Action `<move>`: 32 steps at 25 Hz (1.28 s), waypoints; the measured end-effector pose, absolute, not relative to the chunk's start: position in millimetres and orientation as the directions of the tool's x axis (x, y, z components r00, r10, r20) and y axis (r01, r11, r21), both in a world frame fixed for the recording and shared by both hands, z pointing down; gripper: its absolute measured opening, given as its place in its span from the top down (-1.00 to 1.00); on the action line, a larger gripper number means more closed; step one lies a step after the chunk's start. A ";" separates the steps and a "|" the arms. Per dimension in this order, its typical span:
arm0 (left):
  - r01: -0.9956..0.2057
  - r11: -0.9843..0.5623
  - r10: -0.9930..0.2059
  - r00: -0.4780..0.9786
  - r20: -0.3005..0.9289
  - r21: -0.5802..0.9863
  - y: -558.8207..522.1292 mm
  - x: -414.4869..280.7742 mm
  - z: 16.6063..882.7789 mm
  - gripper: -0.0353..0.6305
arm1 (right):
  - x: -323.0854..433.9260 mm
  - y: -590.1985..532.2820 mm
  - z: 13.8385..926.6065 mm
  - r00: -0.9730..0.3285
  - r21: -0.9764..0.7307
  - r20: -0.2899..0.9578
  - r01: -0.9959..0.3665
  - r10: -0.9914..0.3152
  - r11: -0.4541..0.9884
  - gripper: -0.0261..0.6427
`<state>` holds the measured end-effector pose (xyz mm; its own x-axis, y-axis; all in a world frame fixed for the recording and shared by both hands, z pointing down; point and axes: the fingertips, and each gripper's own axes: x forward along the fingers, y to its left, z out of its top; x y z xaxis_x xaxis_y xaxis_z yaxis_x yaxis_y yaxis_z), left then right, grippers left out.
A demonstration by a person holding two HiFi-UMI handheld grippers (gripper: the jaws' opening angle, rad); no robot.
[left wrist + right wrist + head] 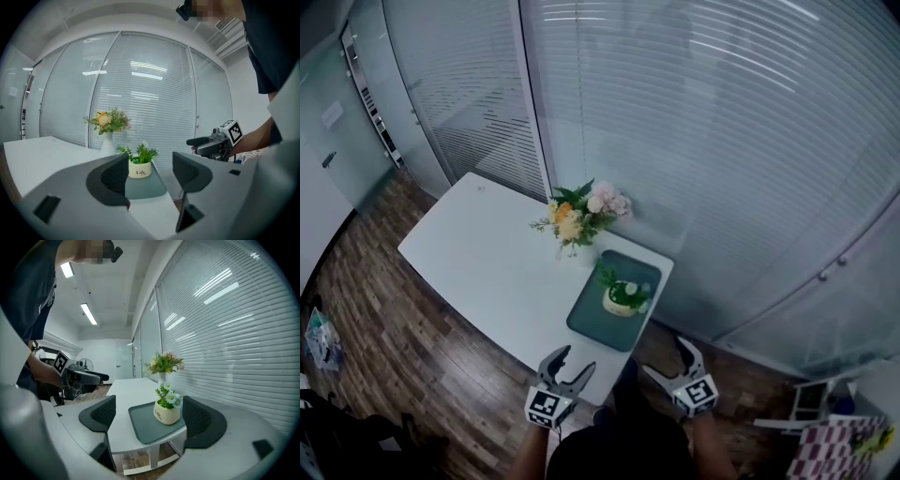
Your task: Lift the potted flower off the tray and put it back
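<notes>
Fingers [112, 178] of left gripper [151, 174] apart, potted flower [140, 167] on tray [146, 188] beyond.

Grey left gripper [577, 360] and right gripper [666, 358]; black ribbed pads [202, 420]; white square-marked cubes [546, 407]; dark shirt [267, 51]

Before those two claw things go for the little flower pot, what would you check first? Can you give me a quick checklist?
1. Potted flower stands upright on the tray: ok.
2. Left gripper open, nothing between its jaws: ok.
3. Right gripper open, nothing between its jaws: ok.
4. Grippers at the pot: not ok; both hover off the near end of the table.
5. Way to the pot free: ok; the tray lies at the near end, with nothing in front of it.
6. Vase of flowers out of the way: ok; it stands off the tray, beyond the pot.
</notes>
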<state>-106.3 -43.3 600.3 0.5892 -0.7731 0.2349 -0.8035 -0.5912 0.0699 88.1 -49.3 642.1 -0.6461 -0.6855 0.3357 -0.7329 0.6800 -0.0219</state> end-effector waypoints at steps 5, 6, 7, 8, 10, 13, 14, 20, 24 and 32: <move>-0.796 -0.601 -0.772 0.601 0.206 0.070 -16.1 -108.1 587.9 0.02 | 88.4 -17.7 634.0 -0.618 -0.009 0.346 -0.755 -0.706 0.656 -0.30; -0.794 -0.605 -0.770 0.604 0.203 0.068 -11.3 -107.9 584.8 0.02 | 88.4 -12.4 630.9 -0.609 -0.003 0.354 -0.760 -0.710 0.650 -0.30; -0.790 -0.610 -0.768 0.609 0.200 0.060 -6.9 -107.4 581.5 0.02 | 88.7 -7.8 627.2 -0.599 0.004 0.361 -0.766 -0.715 0.643 -0.30; -0.788 -0.614 -0.767 0.611 0.196 0.054 -2.7 -106.5 576.7 0.02 | 88.8 -4.1 623.0 -0.591 0.012 0.362 -0.771 -0.721 0.637 -0.30; -0.788 -0.613 -0.771 0.610 0.182 0.046 4.5 -106.2 566.7 0.02 | 87.6 1.8 614.4 -0.584 0.032 0.342 -0.775 -0.736 0.631 -0.29; -0.780 -0.625 -0.765 0.619 0.181 0.026 11.5 -105.1 560.1 0.02 | 85.4 8.8 605.1 -0.595 0.060 0.317 -0.765 -0.739 0.641 -0.29; -0.776 -0.630 -0.762 0.622 0.183 0.016 12.7 -104.2 558.5 0.02 | 84.8 10.0 602.7 -0.598 0.064 0.309 -0.763 -0.740 0.643 -0.29; -0.781 -0.624 -0.770 0.616 0.165 0.002 12.9 -95.7 545.3 0.03 | 86.8 11.8 590.9 -0.609 0.087 0.306 -0.748 -0.732 0.658 -0.29; -0.829 -0.558 -0.823 0.546 0.157 -0.039 5.1 -94.9 541.2 0.49 | 84.7 3.0 584.6 -0.606 0.144 0.302 -0.734 -0.736 0.663 -0.10; -0.855 -0.515 -0.855 0.506 0.113 -0.062 10.2 -79.0 523.6 0.87 | 105.6 -2.2 573.0 -0.593 0.104 0.289 -0.761 -0.752 0.640 0.91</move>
<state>-79.0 10.2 523.6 0.5062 -0.8549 0.1135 -0.8552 -0.5146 -0.0624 105.6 -2.2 573.0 -0.5928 -0.7517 0.2891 -0.7611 0.6402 0.1039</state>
